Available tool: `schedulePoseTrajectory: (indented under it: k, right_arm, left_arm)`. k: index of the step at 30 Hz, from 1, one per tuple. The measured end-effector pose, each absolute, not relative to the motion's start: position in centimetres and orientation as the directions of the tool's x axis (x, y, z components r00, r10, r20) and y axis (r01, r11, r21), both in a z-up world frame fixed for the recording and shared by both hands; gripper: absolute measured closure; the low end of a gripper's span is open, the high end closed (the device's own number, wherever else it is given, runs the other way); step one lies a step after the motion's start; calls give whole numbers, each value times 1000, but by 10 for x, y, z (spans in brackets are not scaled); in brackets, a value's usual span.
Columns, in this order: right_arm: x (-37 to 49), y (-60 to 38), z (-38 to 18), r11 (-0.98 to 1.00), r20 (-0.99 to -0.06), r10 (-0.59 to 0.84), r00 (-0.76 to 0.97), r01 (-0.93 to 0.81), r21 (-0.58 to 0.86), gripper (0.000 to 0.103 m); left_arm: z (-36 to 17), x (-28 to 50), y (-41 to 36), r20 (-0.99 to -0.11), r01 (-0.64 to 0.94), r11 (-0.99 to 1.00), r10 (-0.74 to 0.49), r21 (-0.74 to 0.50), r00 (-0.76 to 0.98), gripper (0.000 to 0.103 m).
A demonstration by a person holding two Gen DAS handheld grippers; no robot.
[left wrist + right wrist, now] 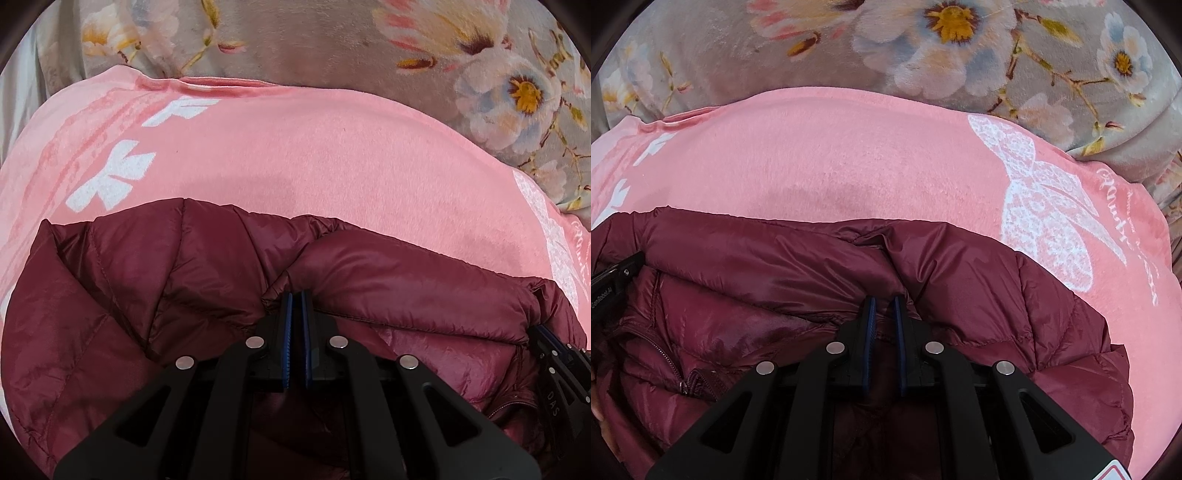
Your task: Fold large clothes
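"DAS" lettering (pixel 554 402) beside maroon jacket (pixel 388 280)

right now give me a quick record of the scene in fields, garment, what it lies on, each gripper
garment: maroon puffer jacket, bunched at the near edge, zipper showing
surface: pink blanket with white prints, over a grey floral blanket
left gripper: jaws nearly closed, pinching a fold of the jacket
right gripper: jaws nearly closed, pinching jacket fabric
spacing: the two grippers sit side by side along the same jacket edge
fold state: not yet folded flat
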State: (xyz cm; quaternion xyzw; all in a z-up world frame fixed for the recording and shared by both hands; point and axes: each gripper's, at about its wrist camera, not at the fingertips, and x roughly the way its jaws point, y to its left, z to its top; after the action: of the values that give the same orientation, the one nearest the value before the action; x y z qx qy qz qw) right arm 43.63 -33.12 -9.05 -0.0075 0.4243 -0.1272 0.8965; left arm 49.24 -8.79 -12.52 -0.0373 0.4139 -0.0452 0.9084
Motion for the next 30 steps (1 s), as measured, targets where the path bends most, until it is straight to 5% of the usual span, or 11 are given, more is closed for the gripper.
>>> schedulePoseTrajectory:
  k: [10, 12, 13, 14, 15, 17, 23, 30]
  right_arm:
    - [428, -348, -83, 975, -751, -131, 647, 220, 19, 93]
    - [410, -352, -70, 969, -727, -133, 674, 244, 49, 85]
    - [394, -353, -59, 964, -707, -132, 695, 255, 71, 79]
    - [375, -354, -48, 963, -686, -108, 719, 247, 107, 68]
    - [360, -354, -41, 963, -674, -87, 734, 236, 132, 62]
    - [313, -354, -21, 964, -642, -33, 766, 193, 180, 60]
    - [166, -359, 8, 970, -583, 2, 812, 140, 197, 44]
    - [3, -369, -10, 963, -594, -31, 804, 182, 196, 36]
  left_arm:
    - [-123, 492, -89, -747, 55, 993, -117, -108, 655, 98]
    - [-117, 484, -77, -739, 57, 983, -169, -174, 653, 96]
    - [-112, 477, -70, -736, 49, 979, -180, -196, 653, 86]
    - [-104, 463, -59, -729, 35, 975, -189, -221, 658, 62]
    - [-98, 452, -52, -719, 34, 969, -203, -243, 665, 50]
    - [-80, 422, -32, -682, 39, 952, -245, -304, 689, 28]
    - [-44, 323, 25, -690, 73, 938, -299, -338, 659, 23]
    - [-48, 191, 92, -744, 10, 969, -196, -246, 639, 21]
